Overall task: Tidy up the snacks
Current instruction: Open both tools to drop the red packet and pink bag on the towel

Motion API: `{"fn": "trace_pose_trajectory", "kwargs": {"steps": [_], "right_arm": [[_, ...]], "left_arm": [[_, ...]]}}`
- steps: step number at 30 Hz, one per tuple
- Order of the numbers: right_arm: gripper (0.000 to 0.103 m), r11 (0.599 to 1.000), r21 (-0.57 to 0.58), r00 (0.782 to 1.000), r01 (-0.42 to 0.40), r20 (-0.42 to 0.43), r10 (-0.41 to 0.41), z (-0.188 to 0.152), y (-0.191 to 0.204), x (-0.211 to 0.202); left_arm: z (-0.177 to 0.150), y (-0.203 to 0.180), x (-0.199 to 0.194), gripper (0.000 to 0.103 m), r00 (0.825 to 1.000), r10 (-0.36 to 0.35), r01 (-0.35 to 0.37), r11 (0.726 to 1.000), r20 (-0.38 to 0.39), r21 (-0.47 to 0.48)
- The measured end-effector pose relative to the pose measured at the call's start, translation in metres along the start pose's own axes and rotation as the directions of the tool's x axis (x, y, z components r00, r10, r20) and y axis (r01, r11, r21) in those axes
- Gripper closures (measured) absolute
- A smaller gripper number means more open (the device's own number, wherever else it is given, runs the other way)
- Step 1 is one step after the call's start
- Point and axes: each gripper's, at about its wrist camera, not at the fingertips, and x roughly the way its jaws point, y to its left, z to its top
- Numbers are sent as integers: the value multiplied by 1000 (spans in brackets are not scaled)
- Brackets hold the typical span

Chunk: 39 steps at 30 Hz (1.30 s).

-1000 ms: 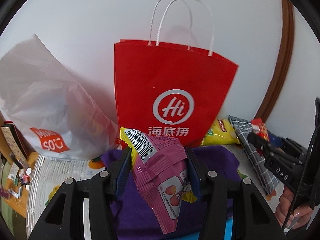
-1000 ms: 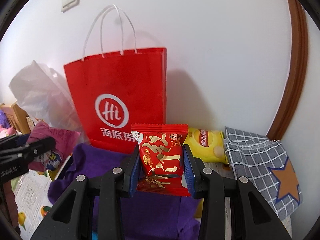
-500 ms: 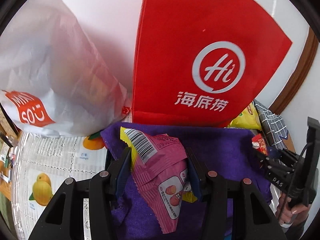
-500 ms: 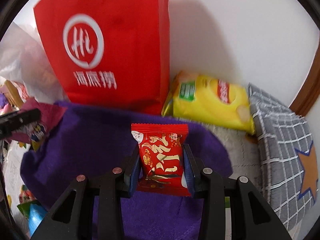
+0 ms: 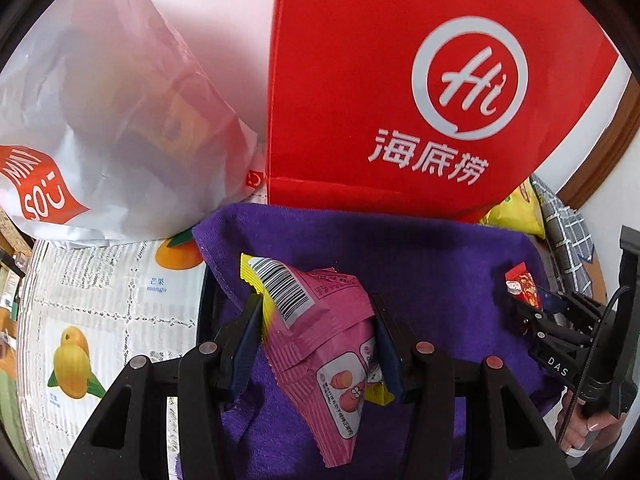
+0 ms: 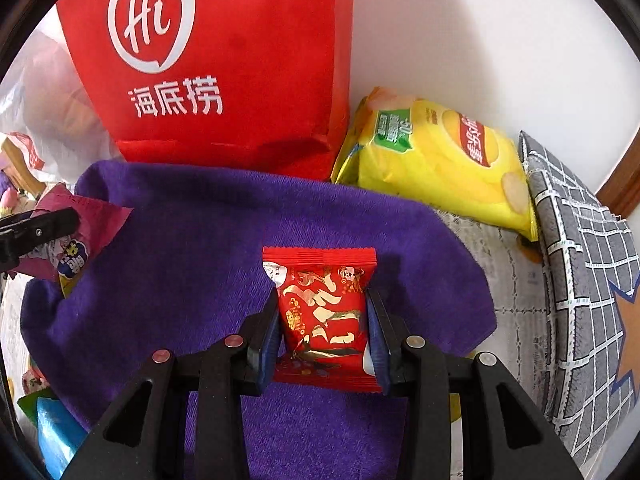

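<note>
A pink snack packet (image 5: 320, 344) with a barcode at its yellow top corner is pinched crookedly between the blue pads of the left tongs (image 5: 316, 344), which are closed on it. It hangs over a purple towel (image 5: 420, 264) spread on the surface (image 5: 100, 304).

A small red snack packet (image 6: 322, 312) with gold lettering stands upright in the right tongs (image 6: 322, 334), whose pads press its two sides. It is also above the purple towel, near the towel's right edge. From the left view the right tongs appear at the far right with the red packet at their tip, and a person's fingers (image 5: 588, 428) curl around the handle below.

Behind the towel, against a white wall, stands a red paper bag (image 6: 224, 60) with a white round logo and Chinese characters. To its left leans a white plastic bag (image 5: 92, 128) with an orange label. To its right lies a yellow bag of crisps (image 6: 436, 160), touching a grey checked cloth (image 6: 580, 280) with a star. The surface is covered by a white cloth printed with mangoes.
</note>
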Motion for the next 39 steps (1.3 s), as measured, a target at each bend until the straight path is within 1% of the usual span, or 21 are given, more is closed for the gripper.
{"fn": "trace_pose_trajectory", "kwargs": {"steps": [4,6,7,9,11,13,14,17,18,20,23,24,28,30,33,35,37,39], "right_arm": [[60,1000,-12,1000,7,-7,-7,0,6,1],[49,1000,-7,1000,10,-3,-10,1,6,-2],[47,1000,-1,1000,7,7,-7,2,5,-6],[38,1000,13,1000,4,20,-4,4,4,-11],[38,1000,27,999,5,31,-6,5,3,-16],[36,999,34,999,11,34,-12,6,3,-21],[32,999,34,999,17,35,-18,6,4,-23],[25,998,22,998,54,42,-55,9,1,-30],[24,997,18,996,74,46,-75,9,4,-32],[23,994,11,993,106,59,-106,9,7,-37],[18,994,6,991,113,77,-113,12,6,-42],[18,993,6,989,117,84,-117,13,7,-44],[16,987,48,982,150,104,-155,16,6,-56],[17,985,66,980,158,113,-165,16,6,-61],[16,989,46,976,138,166,-144,17,9,-74],[16,987,29,967,156,200,-159,16,13,-84],[16,981,28,950,193,244,-194,13,17,-95],[16,980,27,937,197,290,-196,10,21,-104]], "left_arm": [[0,-2,4,53,1000,-2,2,1000,-16,1],[-1,-2,5,53,1000,-1,1,1000,-20,1],[-1,-2,5,53,1000,0,0,1000,-23,2],[-1,-2,5,52,1000,2,-2,1000,-27,1],[-1,-3,6,52,999,-6,5,1000,-40,-1],[-1,-4,6,49,999,-5,5,1000,-45,0],[-1,-5,6,49,999,-4,4,1000,-48,1],[-1,-9,6,42,998,-3,3,1000,-63,8],[0,-11,5,38,998,-1,2,1000,-58,16],[1,-17,0,34,999,-2,4,999,-34,33],[3,-20,-11,28,1000,-12,12,999,-1,43],[3,-21,-13,27,1000,-12,11,999,9,46],[5,-25,-25,26,999,12,-15,998,49,65],[5,-25,-30,26,998,17,-20,998,57,67],[6,-26,-39,26,996,15,-21,997,83,71],[6,-27,-47,26,993,14,-23,997,115,77],[6,-28,-56,26,990,7,-19,996,142,84],[7,-28,-67,26,985,0,-15,996,170,89]]}}
